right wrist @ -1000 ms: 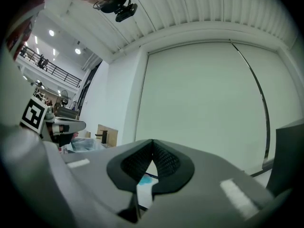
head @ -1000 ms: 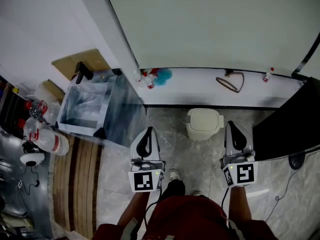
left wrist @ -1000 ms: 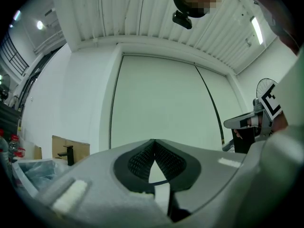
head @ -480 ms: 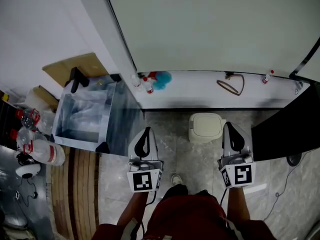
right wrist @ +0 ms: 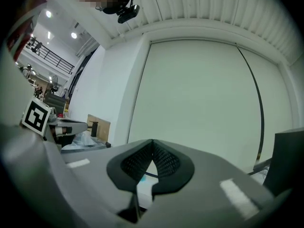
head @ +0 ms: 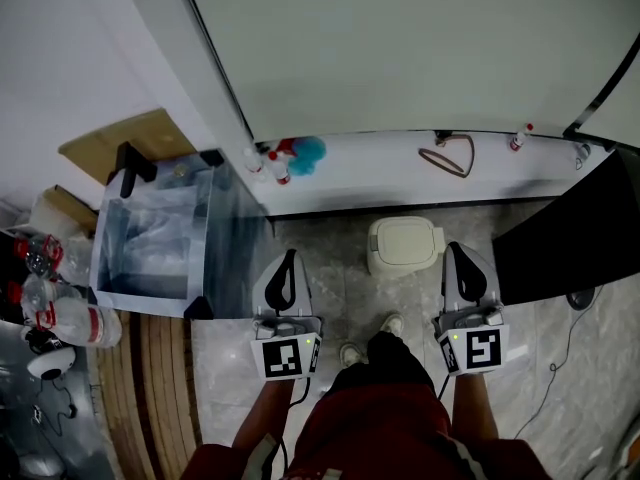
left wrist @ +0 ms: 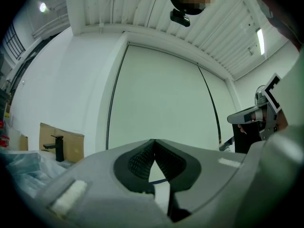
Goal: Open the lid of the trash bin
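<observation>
A small cream trash bin (head: 404, 245) with its lid down stands on the grey tiled floor by a low white ledge (head: 380, 173). My left gripper (head: 288, 268) hovers to the bin's left and nearer to me, jaws shut with nothing between them. My right gripper (head: 466, 265) hangs just right of the bin, also shut and empty. In the left gripper view the left gripper (left wrist: 154, 144) points at the pale wall, and the right gripper (left wrist: 259, 117) shows at the right edge. In the right gripper view the tips (right wrist: 152, 144) meet; the bin is out of sight in both gripper views.
A clear box lined with plastic (head: 165, 233) stands at the left, cardboard (head: 125, 143) behind it. Spray bottles and a blue cloth (head: 290, 158) and a brown strap (head: 445, 156) lie on the ledge. A dark cabinet (head: 560, 243) is at the right. My feet (head: 370, 338) are below the bin.
The view has swung a little: the bin now sits closer between the two grippers. Both grippers stay shut and level. My feet have stepped forward toward the bin.
</observation>
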Tool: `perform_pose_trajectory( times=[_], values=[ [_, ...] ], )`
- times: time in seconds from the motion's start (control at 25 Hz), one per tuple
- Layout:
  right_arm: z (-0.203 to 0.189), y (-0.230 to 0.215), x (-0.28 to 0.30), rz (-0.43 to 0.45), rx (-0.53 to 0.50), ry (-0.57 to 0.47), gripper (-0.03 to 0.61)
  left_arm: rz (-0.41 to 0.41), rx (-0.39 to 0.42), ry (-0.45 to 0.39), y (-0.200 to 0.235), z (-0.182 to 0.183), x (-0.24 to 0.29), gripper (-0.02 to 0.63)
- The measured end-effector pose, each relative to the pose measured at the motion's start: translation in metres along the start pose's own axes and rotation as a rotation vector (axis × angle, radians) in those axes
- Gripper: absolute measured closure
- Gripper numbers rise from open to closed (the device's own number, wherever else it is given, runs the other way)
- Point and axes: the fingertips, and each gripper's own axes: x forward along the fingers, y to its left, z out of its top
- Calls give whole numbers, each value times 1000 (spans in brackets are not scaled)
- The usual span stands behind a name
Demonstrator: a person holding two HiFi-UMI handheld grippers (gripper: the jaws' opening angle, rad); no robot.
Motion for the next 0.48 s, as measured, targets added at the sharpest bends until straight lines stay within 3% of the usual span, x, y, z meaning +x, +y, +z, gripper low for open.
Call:
perform_pose_trajectory(
  times=[0.48],
  values=[
    [-11,-22,8,-50,28,4,578,-67,6,9,-23,-10,31,609]
  ],
)
